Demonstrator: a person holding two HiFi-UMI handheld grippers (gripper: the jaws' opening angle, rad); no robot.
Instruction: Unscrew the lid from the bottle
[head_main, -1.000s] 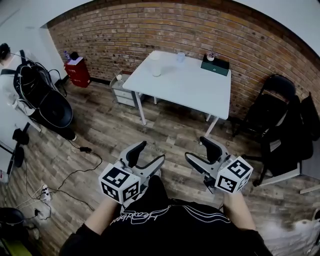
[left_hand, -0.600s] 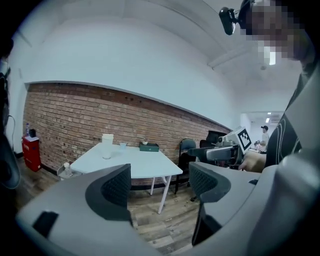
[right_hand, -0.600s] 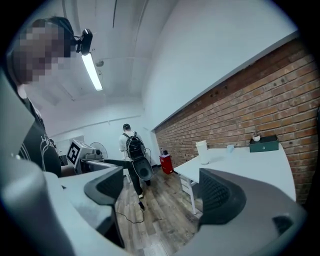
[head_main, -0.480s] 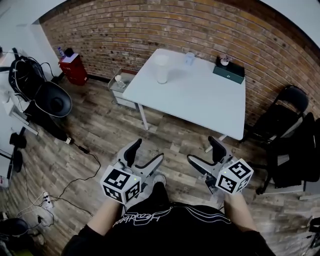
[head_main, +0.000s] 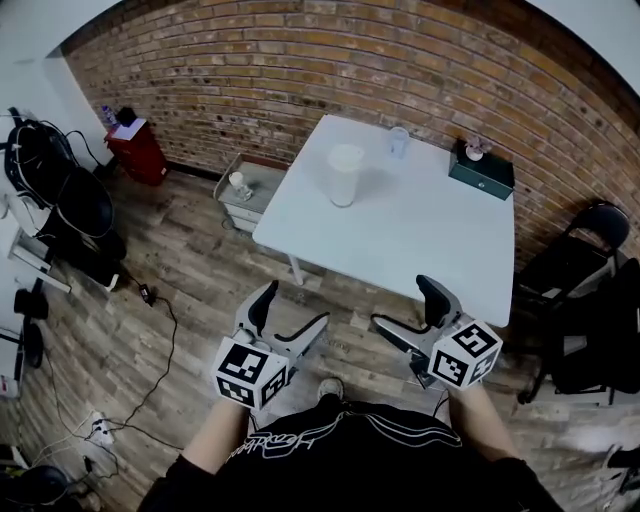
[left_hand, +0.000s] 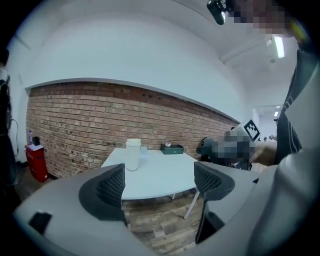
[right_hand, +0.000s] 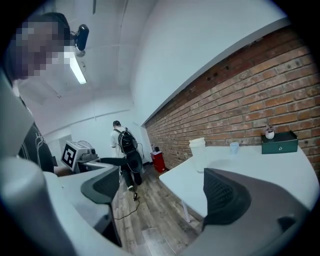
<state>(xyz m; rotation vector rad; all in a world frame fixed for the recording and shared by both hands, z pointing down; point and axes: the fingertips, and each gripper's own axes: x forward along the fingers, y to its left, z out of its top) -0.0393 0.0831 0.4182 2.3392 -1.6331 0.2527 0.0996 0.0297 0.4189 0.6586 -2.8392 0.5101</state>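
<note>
A white bottle with a lid (head_main: 345, 174) stands upright on the far left part of the white table (head_main: 420, 230); it also shows as the white bottle (left_hand: 132, 154) and the white bottle (right_hand: 197, 154). My left gripper (head_main: 290, 313) and right gripper (head_main: 407, 306) hover over the wooden floor in front of the table, well short of the bottle. Both sets of jaws are opening wide, with nothing between them.
A small clear cup (head_main: 398, 142) and a dark green box (head_main: 481, 169) sit near the table's back edge by the brick wall. A low grey cabinet (head_main: 247, 191) stands left of the table, a black chair (head_main: 590, 250) to its right. Cables cross the floor at left. A person with a backpack (right_hand: 122, 145) stands far off.
The view has moved nearer to the table, which now sits lower and larger in the picture. Both grippers' jaws have spread wider.
</note>
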